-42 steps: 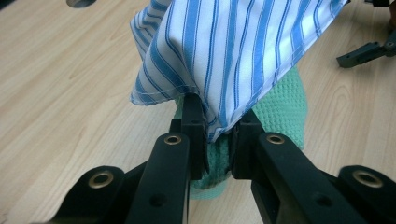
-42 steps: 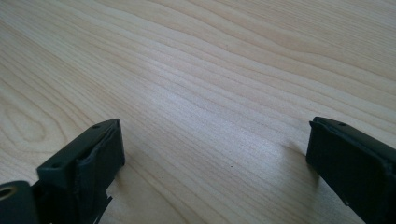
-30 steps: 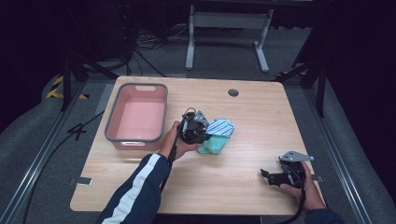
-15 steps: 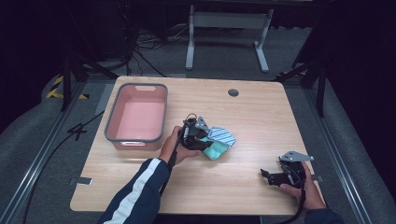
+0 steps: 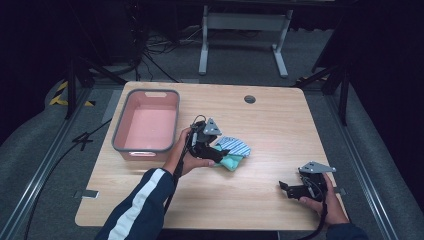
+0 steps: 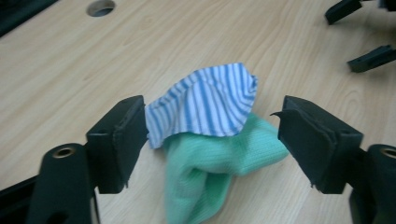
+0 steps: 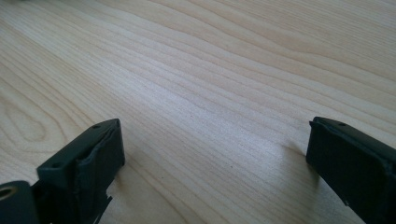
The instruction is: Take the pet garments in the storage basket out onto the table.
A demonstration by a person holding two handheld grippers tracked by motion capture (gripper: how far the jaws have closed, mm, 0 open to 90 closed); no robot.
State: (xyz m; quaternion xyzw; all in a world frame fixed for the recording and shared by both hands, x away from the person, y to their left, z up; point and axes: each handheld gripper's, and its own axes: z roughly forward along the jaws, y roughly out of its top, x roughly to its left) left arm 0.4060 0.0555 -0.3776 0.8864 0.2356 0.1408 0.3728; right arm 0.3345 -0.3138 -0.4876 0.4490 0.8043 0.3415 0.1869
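left gripper (image 6: pixel 212 135): jaws just opening, released, blue-striped cloth (image 6: pixel 205 105) on green cloth (image 6: pixel 210 172) between them
tip: lift straight off, don't snag

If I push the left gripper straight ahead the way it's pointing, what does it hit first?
Most likely the striped cloth, lying on the green cloth between the left gripper's open jaws, which have just been opening. Depth is hard to judge.
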